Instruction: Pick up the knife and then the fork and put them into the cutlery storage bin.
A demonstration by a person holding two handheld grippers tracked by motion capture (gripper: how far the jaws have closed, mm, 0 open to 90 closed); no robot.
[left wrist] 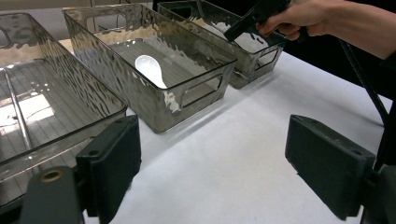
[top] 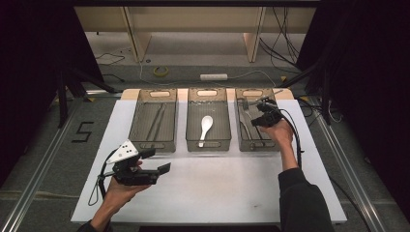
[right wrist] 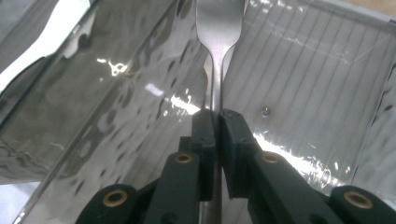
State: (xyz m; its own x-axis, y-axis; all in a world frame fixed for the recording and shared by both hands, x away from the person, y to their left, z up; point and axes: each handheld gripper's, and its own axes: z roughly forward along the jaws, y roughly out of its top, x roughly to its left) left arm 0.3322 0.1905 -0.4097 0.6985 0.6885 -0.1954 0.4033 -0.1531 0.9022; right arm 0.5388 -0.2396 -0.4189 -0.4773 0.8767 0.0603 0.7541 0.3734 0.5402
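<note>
Fork (right wrist: 215, 56) clamped by its handle between the closed jaws of the right gripper (right wrist: 217, 122), held inside the rightmost bin (top: 275, 145), tines pointing away from the camera. Left gripper (left wrist: 212, 161) rests low over the white table (top: 217, 188) near the leftmost bin (top: 137, 121), jaws wide, nothing between them. White spoon (top: 205, 128) lies in the middle bin (top: 189, 126).
</note>
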